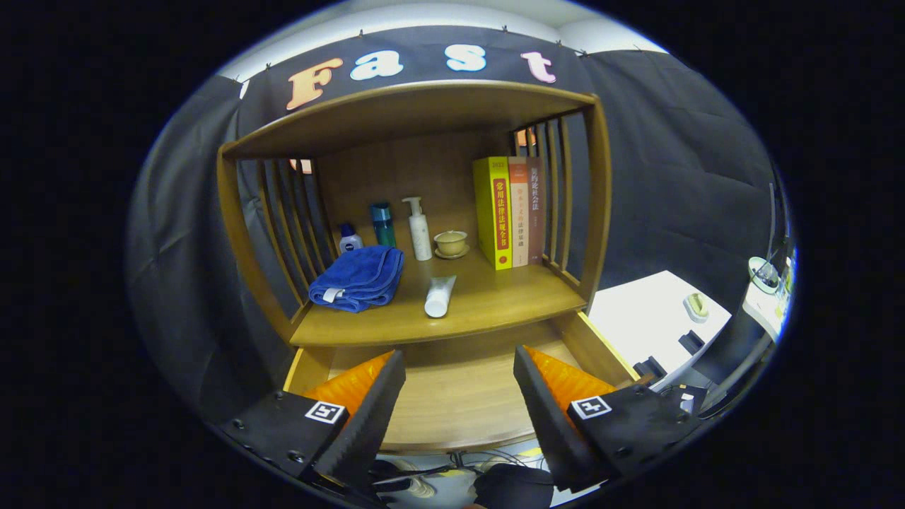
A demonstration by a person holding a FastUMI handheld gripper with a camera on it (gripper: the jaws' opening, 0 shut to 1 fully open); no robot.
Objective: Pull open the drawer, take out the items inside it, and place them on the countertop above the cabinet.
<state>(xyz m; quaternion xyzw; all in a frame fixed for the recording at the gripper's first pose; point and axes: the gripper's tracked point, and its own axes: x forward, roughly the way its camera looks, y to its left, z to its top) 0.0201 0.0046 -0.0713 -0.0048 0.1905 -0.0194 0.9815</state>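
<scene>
Gripper (459, 396) wide, empty, above open drawer (459, 385) (bare inside). White tube (440, 296) lies near countertop (495, 307) edge; careless bump risks rolling it back in.

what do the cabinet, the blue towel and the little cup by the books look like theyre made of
Cabinet: looks like wood with a smooth satin varnish; grain lines show on the countertop and in the open drawer.
Blue towel: soft, matte cloth, folded, with stitched edges.
Cup: probably glazed ceramic, going by its pale sheen; it sits on a matching saucer.
The gripper hangs open over the drawer, holding nothing.
</scene>
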